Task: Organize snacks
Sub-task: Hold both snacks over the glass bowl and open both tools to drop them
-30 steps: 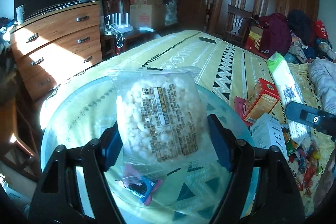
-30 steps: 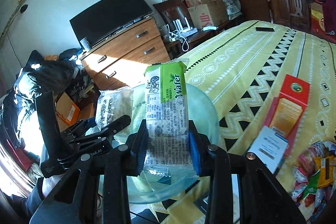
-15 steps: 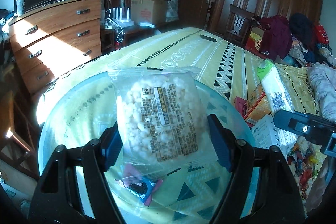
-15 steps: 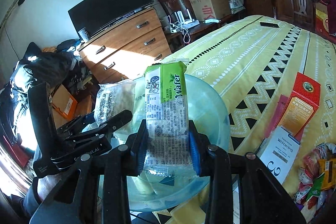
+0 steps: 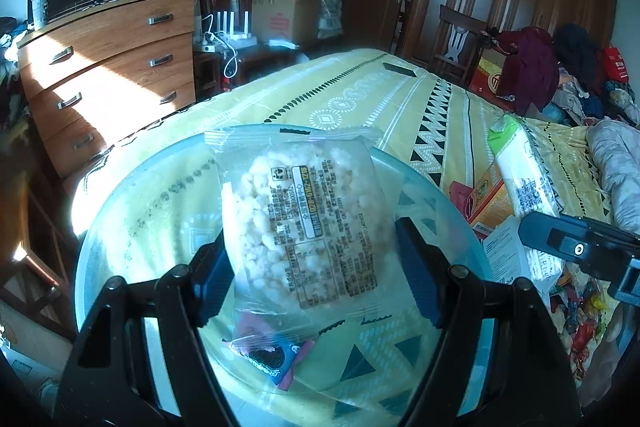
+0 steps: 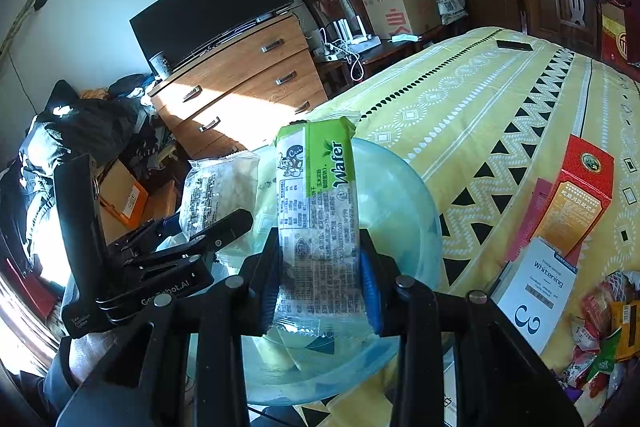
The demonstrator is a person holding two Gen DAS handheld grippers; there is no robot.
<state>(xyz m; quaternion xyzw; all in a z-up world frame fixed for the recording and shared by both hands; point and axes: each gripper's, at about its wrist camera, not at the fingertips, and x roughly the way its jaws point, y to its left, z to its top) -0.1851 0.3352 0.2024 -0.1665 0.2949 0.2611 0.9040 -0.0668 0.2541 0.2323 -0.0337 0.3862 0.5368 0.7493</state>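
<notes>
Clear crinkly bag: puffed-rice snack bag (image 5: 308,223), lumpy white pieces, clamped between left gripper (image 5: 316,275) blue pads, over bowl.
Wafer pack: long flat wafer pack (image 6: 318,223), glossy film, green top, pinched by right gripper (image 6: 320,287) jaws, sticking up toward 12 o'clock.
Bowl: translucent blue plastic bowl (image 5: 132,211), round, on yellow patterned bedspread (image 6: 480,115).
Bowl contents: small cookie packet (image 5: 272,355) at 6 o'clock.
Boxes: red-orange carton (image 6: 576,203), white box (image 6: 540,291) at 3 o'clock of bowl.

L gripper (image 5: 316,275) and R gripper (image 6: 320,287) both clamped on loads, tilted down, seemingly side by side.
</notes>
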